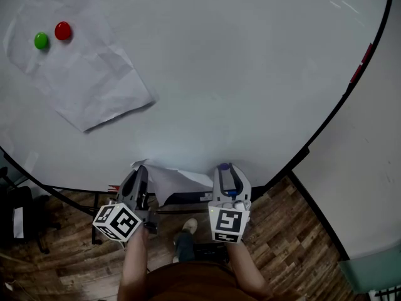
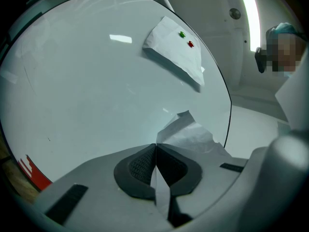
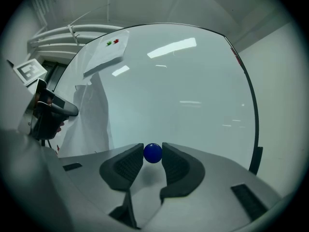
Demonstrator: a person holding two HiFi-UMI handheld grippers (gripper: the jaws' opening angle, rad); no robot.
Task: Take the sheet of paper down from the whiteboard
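Note:
A creased white sheet (image 1: 81,74) hangs on the whiteboard (image 1: 238,74) at the upper left, pinned by a green magnet (image 1: 41,41) and a red magnet (image 1: 62,31). The same sheet (image 2: 176,50) appears in the left gripper view with both magnets. A second crumpled sheet (image 1: 175,180) hangs off the board's lower edge, and my left gripper (image 1: 143,171) is shut on its edge (image 2: 193,134). My right gripper (image 1: 224,169) is beside it to the right, shut on a small blue ball magnet (image 3: 153,152) in front of the board.
The board's black frame (image 1: 326,124) curves down the right side, with a red mark (image 1: 363,58) on it. A white wall (image 1: 376,168) lies to the right. Below are wood floor (image 1: 294,243) and a dark chair (image 1: 19,218) at the left.

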